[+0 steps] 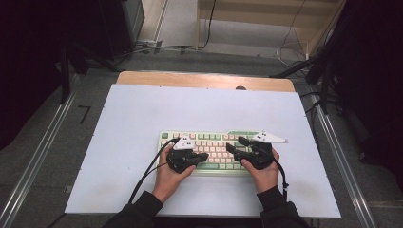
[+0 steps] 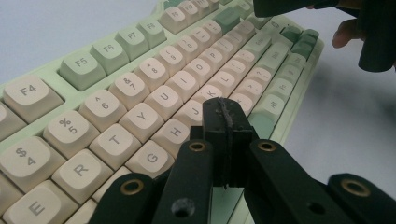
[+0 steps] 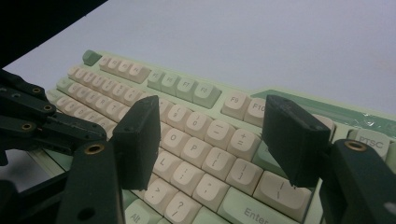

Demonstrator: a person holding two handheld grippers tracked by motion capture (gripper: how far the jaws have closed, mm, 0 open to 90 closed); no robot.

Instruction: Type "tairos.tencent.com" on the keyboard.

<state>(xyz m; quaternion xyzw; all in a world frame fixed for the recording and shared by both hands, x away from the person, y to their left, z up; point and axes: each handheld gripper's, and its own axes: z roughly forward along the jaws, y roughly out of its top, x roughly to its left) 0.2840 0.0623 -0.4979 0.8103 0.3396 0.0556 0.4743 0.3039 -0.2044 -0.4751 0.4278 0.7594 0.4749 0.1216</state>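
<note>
Keyboard: green case, cream keys, lying flat near the front middle of the white tabletop. Left gripper: jaws pressed together, nothing between them, tips over the H and J keys. Right gripper: jaws spread, empty, above the keys left of Enter.

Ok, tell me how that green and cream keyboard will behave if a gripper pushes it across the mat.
The keyboard looks like a rigid, flat slab, so it should probably slide as one piece rather than bend or tip. A push near one end would likely make it pivot on the smooth white mat. Its raised keycaps may depress or catch a jaw.
</note>
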